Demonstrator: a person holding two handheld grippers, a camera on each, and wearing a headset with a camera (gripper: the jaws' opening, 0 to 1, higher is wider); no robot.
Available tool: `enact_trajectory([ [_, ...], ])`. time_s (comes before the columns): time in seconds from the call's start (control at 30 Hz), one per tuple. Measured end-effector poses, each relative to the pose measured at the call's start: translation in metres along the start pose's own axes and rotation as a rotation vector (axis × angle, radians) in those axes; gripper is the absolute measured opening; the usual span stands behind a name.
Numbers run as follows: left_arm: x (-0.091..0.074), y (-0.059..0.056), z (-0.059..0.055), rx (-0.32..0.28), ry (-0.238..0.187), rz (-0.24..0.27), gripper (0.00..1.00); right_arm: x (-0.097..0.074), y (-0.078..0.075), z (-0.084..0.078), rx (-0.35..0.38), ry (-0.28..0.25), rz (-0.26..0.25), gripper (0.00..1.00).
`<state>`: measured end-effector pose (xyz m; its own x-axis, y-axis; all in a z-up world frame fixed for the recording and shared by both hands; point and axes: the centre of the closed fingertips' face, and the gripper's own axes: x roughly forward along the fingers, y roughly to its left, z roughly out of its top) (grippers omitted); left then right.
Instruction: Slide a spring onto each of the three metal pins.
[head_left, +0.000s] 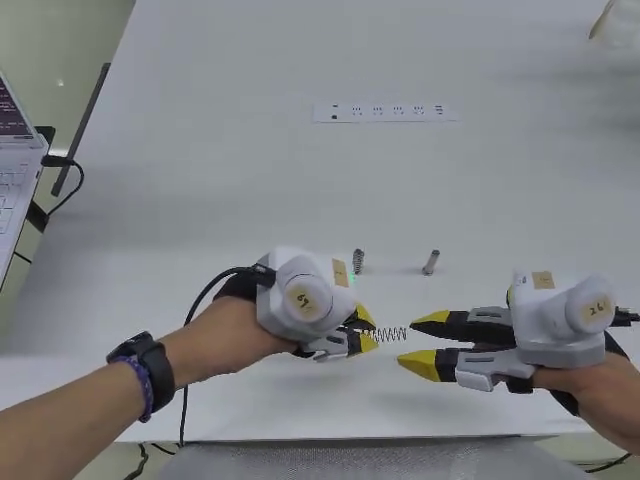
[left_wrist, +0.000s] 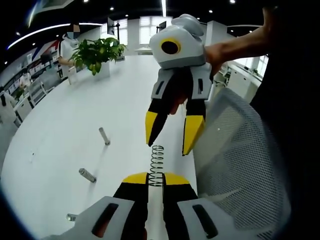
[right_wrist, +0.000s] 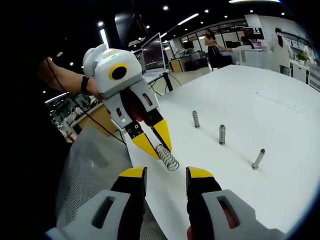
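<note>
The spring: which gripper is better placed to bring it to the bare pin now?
Left, probably. The left gripper is shut on the spring, while the right gripper is open and holds nothing. The bare pin lies just beyond both of them.

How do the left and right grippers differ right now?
The left gripper is shut on the spring; the right gripper is open and empty. The left gripper's tips are pinched together on one end of the spring; the right gripper's tips stand apart, facing the spring's free end. Both have yellow tips and point at each other.
</note>
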<state>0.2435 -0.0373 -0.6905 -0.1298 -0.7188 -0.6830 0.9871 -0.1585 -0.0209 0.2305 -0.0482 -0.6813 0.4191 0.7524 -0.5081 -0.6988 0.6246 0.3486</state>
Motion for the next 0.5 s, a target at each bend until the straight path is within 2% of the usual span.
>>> enact_trajectory([
  [0.23,0.0003,-0.0045,0.0018,0.011,-0.002,-0.007,0.02,0.0045,0.0004,0.0071,-0.011,-0.012,0.019,0.22],
  [0.5,-0.0020,-0.0060,0.0035,0.022,-0.007,-0.012,0.02,0.0076,0.0022,0.0070,-0.028,-0.007,0.045,0.13],
])
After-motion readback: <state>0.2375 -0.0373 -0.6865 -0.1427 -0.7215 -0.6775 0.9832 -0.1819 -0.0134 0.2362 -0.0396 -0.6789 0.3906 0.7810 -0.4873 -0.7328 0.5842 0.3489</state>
